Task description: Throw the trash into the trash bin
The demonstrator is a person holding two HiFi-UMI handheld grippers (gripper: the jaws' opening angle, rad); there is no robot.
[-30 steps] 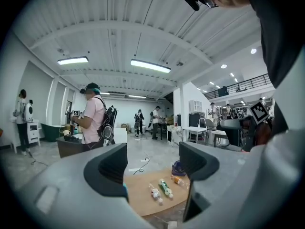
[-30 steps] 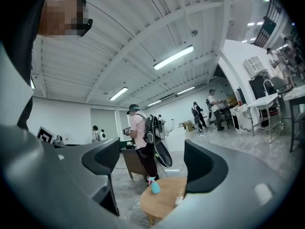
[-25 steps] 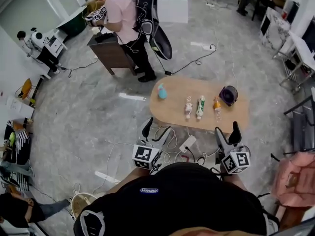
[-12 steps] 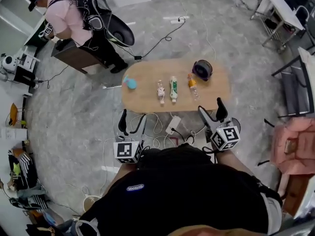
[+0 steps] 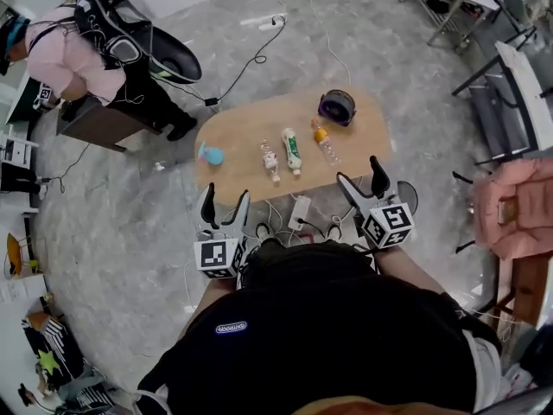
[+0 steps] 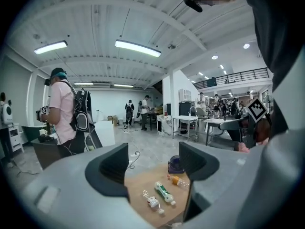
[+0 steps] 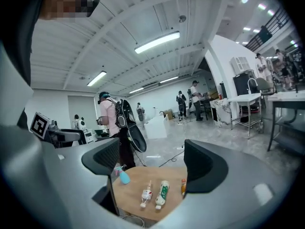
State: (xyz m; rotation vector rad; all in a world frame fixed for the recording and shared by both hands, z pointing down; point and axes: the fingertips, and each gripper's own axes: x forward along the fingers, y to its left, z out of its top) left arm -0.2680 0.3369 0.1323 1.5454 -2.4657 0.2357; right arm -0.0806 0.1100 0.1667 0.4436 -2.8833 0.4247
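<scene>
Left tongs (image 5: 223, 204) hang spread and empty off the tabletop's (image 5: 251, 128) near left edge. On the tabletop lie a blue sprayer (image 5: 210, 155), a clear bottle (image 5: 270, 161), a green tube (image 5: 292, 151) and an orange bottle (image 5: 323, 143). The bin (image 5: 336, 106) stands at its far right. Right tongs (image 5: 361, 175), also spread and empty, hang off its near right edge. Labels are too small to read.

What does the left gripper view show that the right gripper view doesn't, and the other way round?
Only the left gripper view: the dark bin at the far end of the table.
Only the right gripper view: the blue spray bottle, standing at the table's left end.
Both: the table, white bottle, green tube, orange bottle and the person in pink. The left gripper and right gripper are each open and empty.
</scene>
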